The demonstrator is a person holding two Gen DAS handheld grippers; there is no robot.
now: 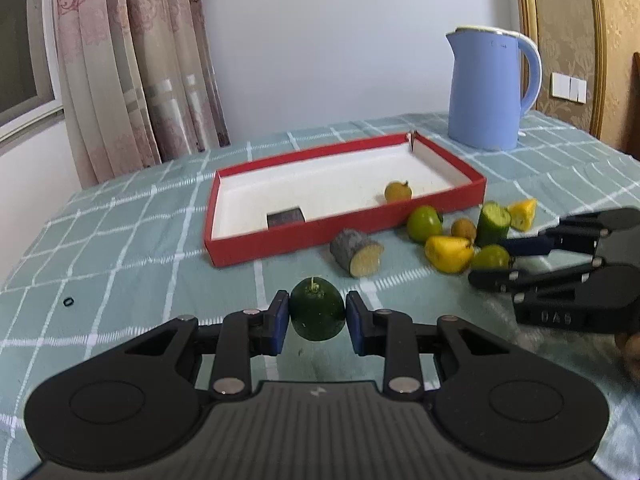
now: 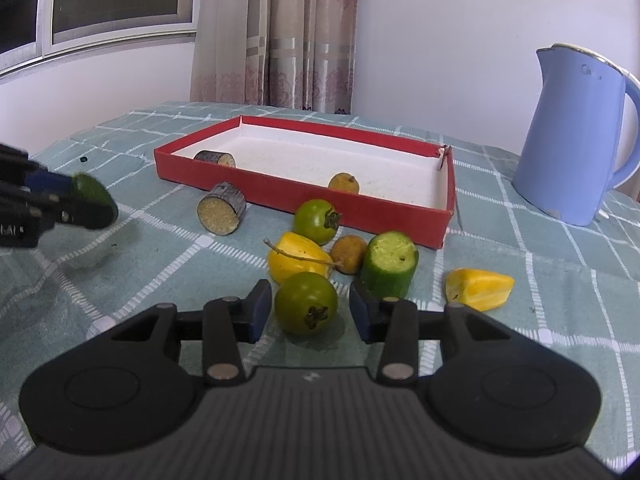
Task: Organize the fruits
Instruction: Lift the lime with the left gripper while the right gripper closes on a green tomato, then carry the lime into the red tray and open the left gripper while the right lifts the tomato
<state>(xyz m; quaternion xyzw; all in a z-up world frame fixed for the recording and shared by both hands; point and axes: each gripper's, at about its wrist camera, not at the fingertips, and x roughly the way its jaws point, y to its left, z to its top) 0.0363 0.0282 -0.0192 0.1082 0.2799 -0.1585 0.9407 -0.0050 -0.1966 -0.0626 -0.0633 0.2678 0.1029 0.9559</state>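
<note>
My left gripper (image 1: 317, 320) is shut on a dark green round fruit (image 1: 317, 309), held just above the cloth in front of the red tray (image 1: 348, 222). It also shows in the right wrist view (image 2: 94, 196). My right gripper (image 2: 306, 312) is open, its pads either side of a green tomato-like fruit (image 2: 306, 303) without touching it. Behind it lie a yellow fruit (image 2: 298, 258), a brown longan (image 2: 349, 254), a cucumber piece (image 2: 389, 266), another green fruit (image 2: 317, 221) and a yellow wedge (image 2: 478, 289). The tray holds a small yellow-brown fruit (image 2: 344, 183) and a grey cane stub (image 2: 215, 158).
A blue kettle (image 2: 576, 140) stands right of the tray. A second grey cane stub (image 2: 221, 209) lies on the checked cloth before the tray. A small black ring (image 1: 69, 301) lies at the left. Curtains and a window are behind.
</note>
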